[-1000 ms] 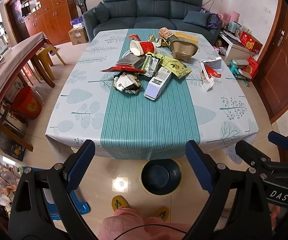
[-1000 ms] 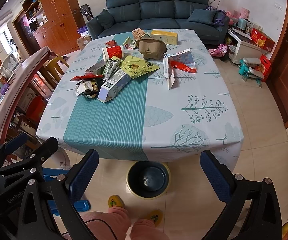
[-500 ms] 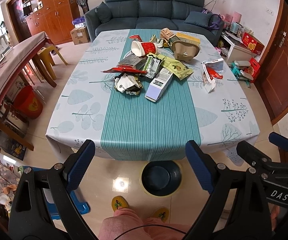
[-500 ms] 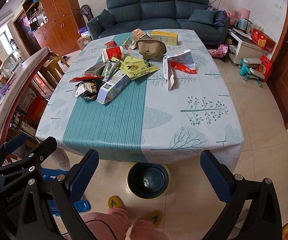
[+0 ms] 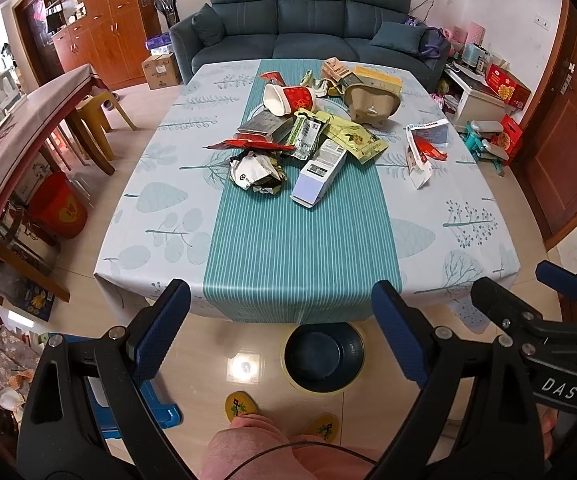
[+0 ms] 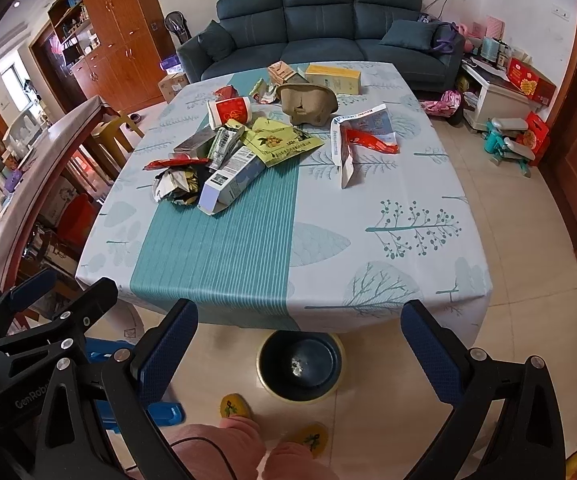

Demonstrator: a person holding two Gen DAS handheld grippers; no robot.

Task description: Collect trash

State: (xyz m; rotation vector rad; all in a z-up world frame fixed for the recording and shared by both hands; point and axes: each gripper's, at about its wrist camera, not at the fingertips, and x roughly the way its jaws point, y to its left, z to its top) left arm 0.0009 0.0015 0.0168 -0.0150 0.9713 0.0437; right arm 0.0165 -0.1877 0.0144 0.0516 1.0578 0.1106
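Both grippers hang in front of the near edge of the table [image 5: 248, 272], above the floor and well short of the trash. The left gripper [image 5: 282, 334] has its blue-padded fingers [image 5: 158, 330] spread wide with nothing between them, and the right gripper [image 6: 300, 354] is likewise released and empty. From the left wrist view the neighbouring tool's black frame carries the white letters "DAS"; from the right wrist view the other frame reads "GenRobo", cut off at the edge. The trash sits heaped on the far half of the table, mostly on the teal striped runner [image 5: 300, 248]: a crumpled foil wrapper [image 5: 256, 170], a lavender and white carton [image 5: 320, 174] with a barcode label lying on its side just beside it, a flat red wrapper [image 5: 254, 145], a green sachet [image 5: 306, 136], a yellow-green packet [image 5: 358, 140] printed with fruit, a tipped red paper cup [image 5: 290, 99], a brown moulded pulp tray [image 5: 372, 104] and a yellow box [image 5: 378, 77] at the far end. Apart to the right lies a torn white pouch [image 5: 422, 148] with a red piece in it; its print is too small to read. On the tiled floor below the near table edge stands a dark bin [image 5: 322, 356] with a yellow rim, just ahead of the person's yellow slippers [image 5: 240, 404].
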